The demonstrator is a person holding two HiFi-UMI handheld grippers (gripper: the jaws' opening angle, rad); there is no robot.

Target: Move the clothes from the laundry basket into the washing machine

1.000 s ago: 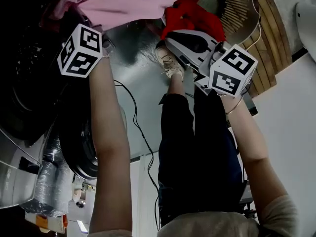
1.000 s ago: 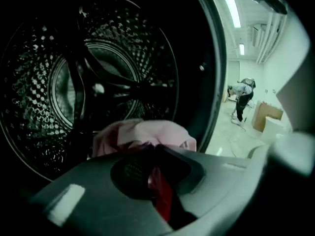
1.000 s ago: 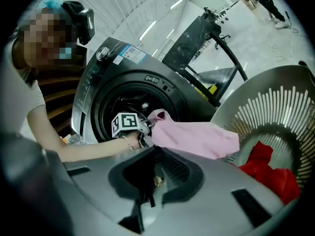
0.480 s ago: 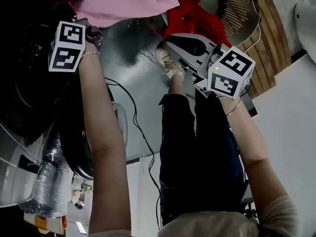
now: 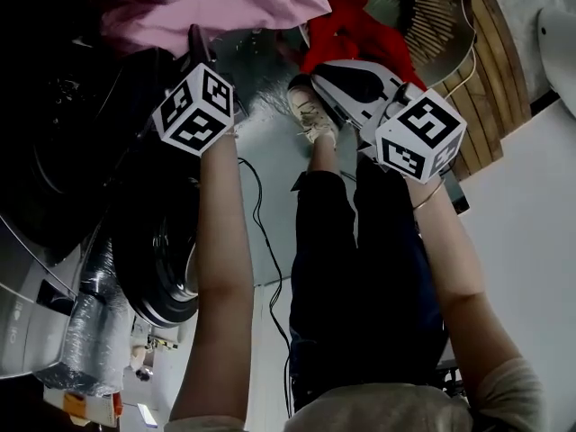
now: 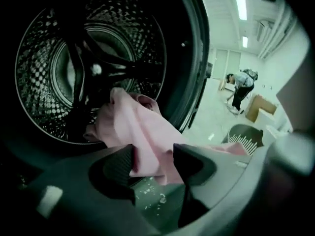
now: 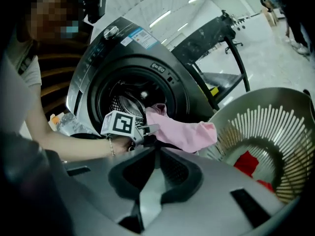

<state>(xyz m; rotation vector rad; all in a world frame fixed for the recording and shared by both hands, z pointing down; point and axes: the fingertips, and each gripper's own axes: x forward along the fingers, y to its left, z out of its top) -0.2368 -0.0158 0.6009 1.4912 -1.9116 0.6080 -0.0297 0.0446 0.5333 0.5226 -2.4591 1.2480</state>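
Right gripper (image 7: pixel 158 156) nearest, jaws pressed together on nothing. Left gripper (image 6: pixel 153 154) beyond, jaws just been opening, now half wide, with the pink garment (image 6: pixel 138 132) slack between them, perhaps brushing 1 pad. Same garment draped over the washing machine (image 7: pixel 167 82) lip, partly blocking the drum (image 6: pixel 44 68). Farther right, laundry basket (image 7: pixel 266 122) holding 1 red garment (image 7: pixel 246 163).

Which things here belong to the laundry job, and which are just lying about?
Job:
- pink garment, draped at the drum mouth
- red garment, in the basket
- laundry basket
- washing machine

Lying about:
- cardboard box
- black rack
- foil-wrapped hose
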